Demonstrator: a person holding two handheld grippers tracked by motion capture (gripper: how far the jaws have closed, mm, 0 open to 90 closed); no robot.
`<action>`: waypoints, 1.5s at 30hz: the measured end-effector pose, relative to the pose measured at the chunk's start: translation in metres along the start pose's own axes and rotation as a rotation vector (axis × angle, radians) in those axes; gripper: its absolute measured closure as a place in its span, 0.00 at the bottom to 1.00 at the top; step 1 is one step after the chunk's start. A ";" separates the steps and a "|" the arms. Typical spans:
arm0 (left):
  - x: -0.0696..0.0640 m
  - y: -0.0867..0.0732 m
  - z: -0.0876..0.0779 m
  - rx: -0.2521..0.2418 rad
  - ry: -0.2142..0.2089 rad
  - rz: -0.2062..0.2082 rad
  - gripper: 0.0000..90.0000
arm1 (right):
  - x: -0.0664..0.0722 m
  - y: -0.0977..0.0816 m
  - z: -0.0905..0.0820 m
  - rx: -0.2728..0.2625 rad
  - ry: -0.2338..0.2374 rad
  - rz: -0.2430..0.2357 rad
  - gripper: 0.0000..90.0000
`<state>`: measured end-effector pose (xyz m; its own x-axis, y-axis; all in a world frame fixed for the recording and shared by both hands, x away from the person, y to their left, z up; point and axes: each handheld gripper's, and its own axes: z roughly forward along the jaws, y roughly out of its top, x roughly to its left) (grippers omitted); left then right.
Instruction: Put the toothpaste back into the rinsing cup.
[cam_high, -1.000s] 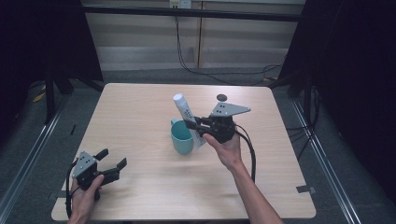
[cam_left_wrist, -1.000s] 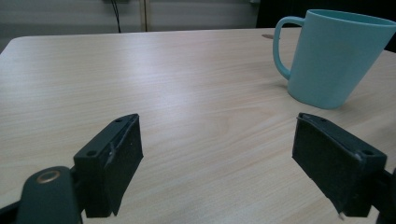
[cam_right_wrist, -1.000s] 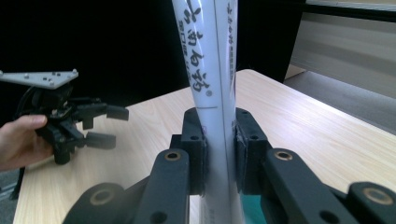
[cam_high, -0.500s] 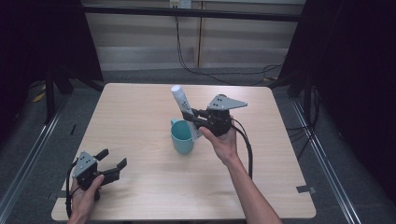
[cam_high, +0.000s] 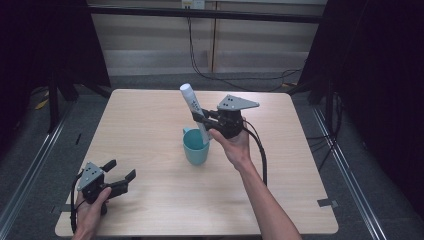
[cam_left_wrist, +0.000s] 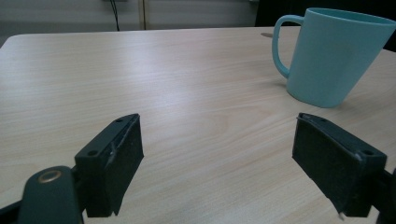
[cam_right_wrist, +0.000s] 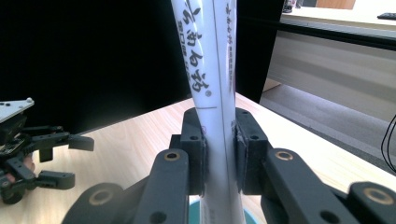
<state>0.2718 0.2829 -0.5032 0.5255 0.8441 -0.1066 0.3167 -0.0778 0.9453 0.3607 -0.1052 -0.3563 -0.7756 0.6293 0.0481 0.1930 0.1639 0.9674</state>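
A white tube (cam_high: 192, 107) with dark printed characters (cam_right_wrist: 210, 79) stands tilted, its cap end up and to the left. My right gripper (cam_high: 200, 119) is shut on its lower part, holding it above a teal mug (cam_high: 196, 146) at the table's middle. The tube's bottom end hangs just over the mug's rim. The mug (cam_left_wrist: 327, 56) stands upright with its handle facing the back left. My left gripper (cam_high: 119, 176) rests open near the table's front left corner, nothing between its pads (cam_left_wrist: 119, 161), well apart from the mug.
The wooden table (cam_high: 150, 120) carries the mug and the grippers. A black cable (cam_high: 260, 155) trails from the right gripper along the forearm. Dark curtains and floor rails flank the table; cables hang at the back wall.
The right gripper has lifted the tube up out of the mug and slightly back. The left gripper has stayed where it was.
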 end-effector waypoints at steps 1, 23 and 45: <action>0.000 0.000 0.000 -0.001 0.000 0.000 0.18 | -0.001 0.000 0.001 -0.002 -0.005 0.000 0.85; 0.001 0.000 -0.001 0.007 -0.003 0.000 0.18 | -0.010 -0.003 0.034 0.005 -0.032 0.023 0.85; 0.001 0.000 -0.001 0.006 -0.009 0.000 0.18 | -0.016 -0.020 0.054 0.032 -0.033 0.049 0.84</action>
<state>0.2715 0.2839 -0.5031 0.5327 0.8391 -0.1096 0.3212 -0.0807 0.9436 0.4014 -0.0775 -0.3892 -0.7449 0.6615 0.0863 0.2496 0.1564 0.9556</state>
